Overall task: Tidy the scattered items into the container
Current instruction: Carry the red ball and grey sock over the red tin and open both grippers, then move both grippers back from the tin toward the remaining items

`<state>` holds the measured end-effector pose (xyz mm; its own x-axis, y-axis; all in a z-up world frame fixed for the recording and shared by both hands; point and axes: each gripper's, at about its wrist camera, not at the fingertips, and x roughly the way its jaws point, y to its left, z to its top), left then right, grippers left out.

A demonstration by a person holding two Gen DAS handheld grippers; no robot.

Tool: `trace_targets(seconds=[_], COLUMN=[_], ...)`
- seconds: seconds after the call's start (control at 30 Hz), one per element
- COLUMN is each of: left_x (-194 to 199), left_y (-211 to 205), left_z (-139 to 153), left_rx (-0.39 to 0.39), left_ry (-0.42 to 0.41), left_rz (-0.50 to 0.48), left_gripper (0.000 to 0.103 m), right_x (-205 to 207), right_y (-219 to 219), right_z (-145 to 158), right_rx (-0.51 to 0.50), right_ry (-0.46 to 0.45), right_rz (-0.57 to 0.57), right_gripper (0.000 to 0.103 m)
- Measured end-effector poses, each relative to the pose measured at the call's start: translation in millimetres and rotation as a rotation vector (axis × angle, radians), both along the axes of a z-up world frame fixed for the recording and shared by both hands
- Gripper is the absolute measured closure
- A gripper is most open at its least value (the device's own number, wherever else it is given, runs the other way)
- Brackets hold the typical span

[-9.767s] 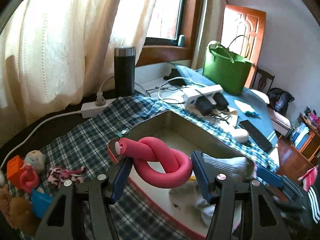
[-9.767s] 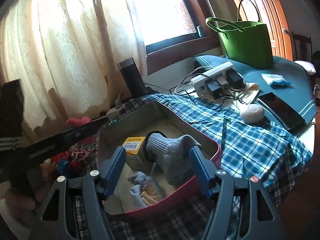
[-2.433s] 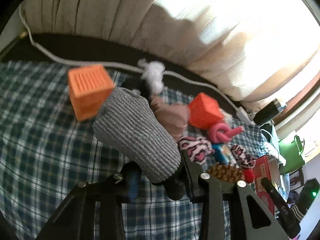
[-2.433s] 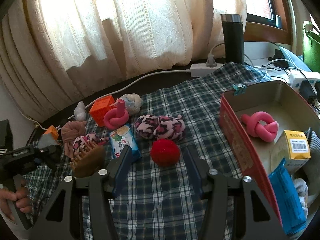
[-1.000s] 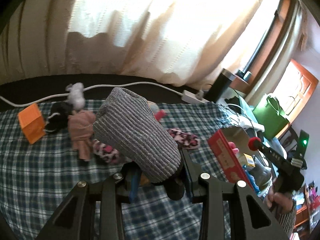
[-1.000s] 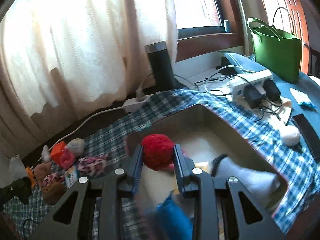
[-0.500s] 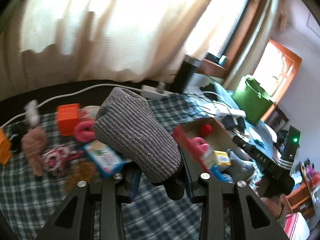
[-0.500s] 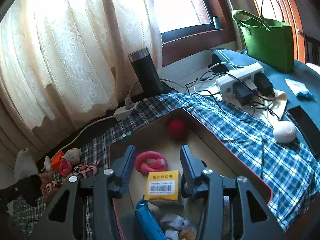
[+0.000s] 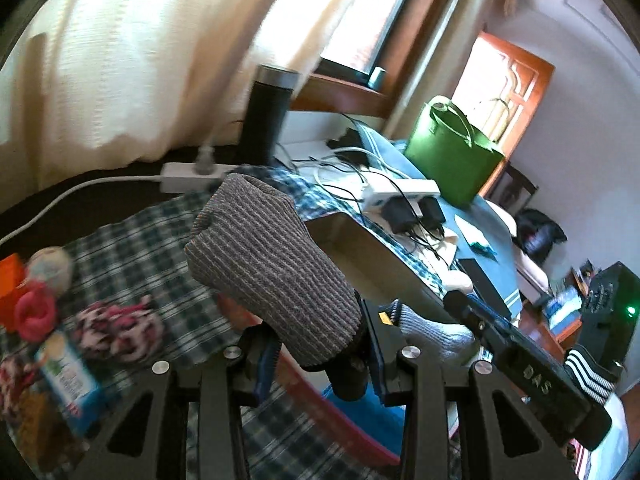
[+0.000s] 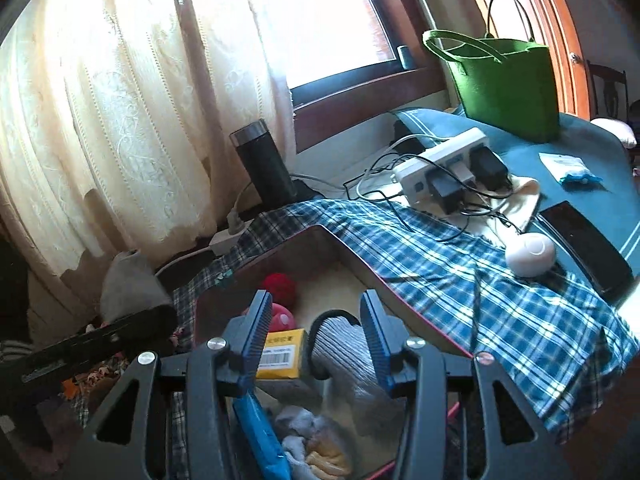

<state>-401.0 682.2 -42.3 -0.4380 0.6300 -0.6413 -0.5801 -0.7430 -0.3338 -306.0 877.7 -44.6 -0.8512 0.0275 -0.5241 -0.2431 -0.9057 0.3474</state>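
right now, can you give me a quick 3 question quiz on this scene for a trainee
1. True or false: the left gripper is shut on the grey ribbed sock.
2. Which of these lies inside the container? A) the green bag B) the red pompom ball C) the black tumbler
3. Fill in: the right gripper is ____ and holds nothing, above the container.

Key
1. True; the sock sticks up out of its closed jaws.
2. B; it sits near the far corner, behind the yellow box. The bag and the tumbler stand outside.
3. Open.
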Motion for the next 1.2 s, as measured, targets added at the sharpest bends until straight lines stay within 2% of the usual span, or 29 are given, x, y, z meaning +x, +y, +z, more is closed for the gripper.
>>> trace_targets(seconds=[0.1,0.17,0.23,0.47,0.77,0.93,1.0,1.2], left_x=[-4,-3,-2,-8,-12,-4,-1,2], left_y=[14,19,19,6,-39,-77,-93,-165], left_z=[-4,-6,-5,-2,1,9,11,12], left_rx=[-0.030,-0.044,-0.045,-0.006,0.030,0.026,0.028,0.032], left_ry=[0.007,0.020,0.038,0.017,-0.029,-0.014,-0.009,-0.007], left_rz=[-0.013,-0.019,-0.013,0.007,0.118,0.176,0.203,0.329], left_gripper=[0.058,0.037,0.028,0.027,0.027,0.027,0.027,0.027], right_x=[-1,-2,-4,-3,-4,-6,-8,-12], right_y=[-2,-3,-5,-10,-24,-41,-49,-86], right_z=[-5,-7,-9,-11,-3,4,6,10], right_rx=[0.000,0.000,-0.001,-0.009,0.011,0.021,0.025,0.043], right_ry=[-0.011,-0.017,-0.022,-0.024,-0.021,-0.010,-0.008,-0.007], right_rz=[0.009,0.015,0.022,0.023,0.040,0.079,0.101,0.192], right_gripper=[0.053,0.053,0.053,0.053,0.053,0.053,0.049,0.045])
